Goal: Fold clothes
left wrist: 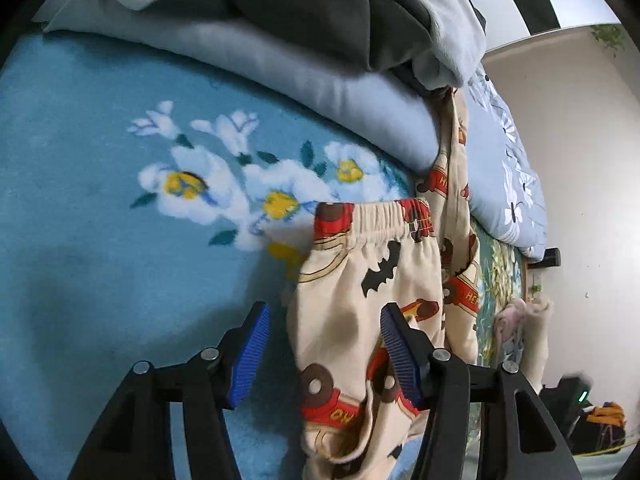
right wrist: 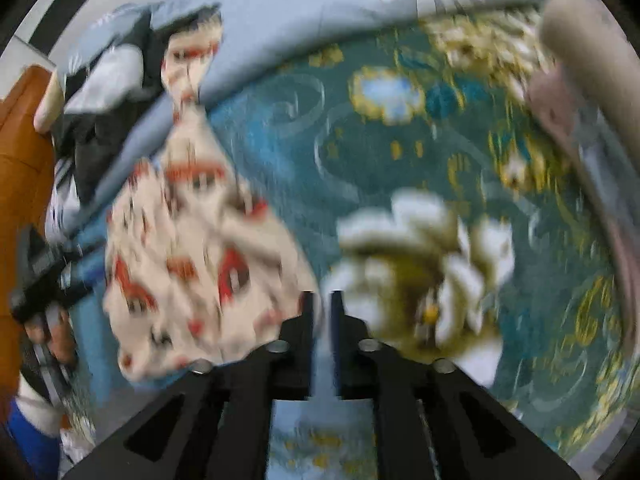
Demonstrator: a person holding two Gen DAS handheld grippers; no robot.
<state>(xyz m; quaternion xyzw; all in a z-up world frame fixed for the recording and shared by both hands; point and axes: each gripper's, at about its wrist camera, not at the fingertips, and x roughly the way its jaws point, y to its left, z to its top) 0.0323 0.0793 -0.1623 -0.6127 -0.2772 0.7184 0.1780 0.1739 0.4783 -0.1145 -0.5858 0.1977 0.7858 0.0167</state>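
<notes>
A: Entry. Cream printed trousers (left wrist: 360, 280) lie on the blue floral blanket (left wrist: 100, 240), elastic waistband toward the heap of clothes (left wrist: 304, 8) at the far edge. One leg trails up under that heap; the body is bunched and creased, not flat.

B: Left gripper (left wrist: 324, 344)?

A: Jaws parted, blue pads well apart. The right-hand pad lies against the fabric, the other stands over bare blanket. The cloth lies loose between them, so I log it as not gripping.

B: Right gripper (right wrist: 322, 304)?

A: Right wrist view is smeared with motion. The fingers stand a narrow slot apart, and blanket shows through the slot. Nothing between them that I can see. The trousers sit to its left, the hem just beside the left finger; I cannot tell if they touch.

B: Progress on the fold?

A: Early, by my reading. No crease line is set, no edges are matched, and one leg is caught under the heap. No finished stack is in view. Possibly more garments at the right edge, a pale pinkish bundle (left wrist: 520, 320), but too blurred to name.

B: Remaining?

A: Free the trapped leg, spread the trousers flat, fold them. Then the dark and white pieces in the heap, all unsorted.
</notes>
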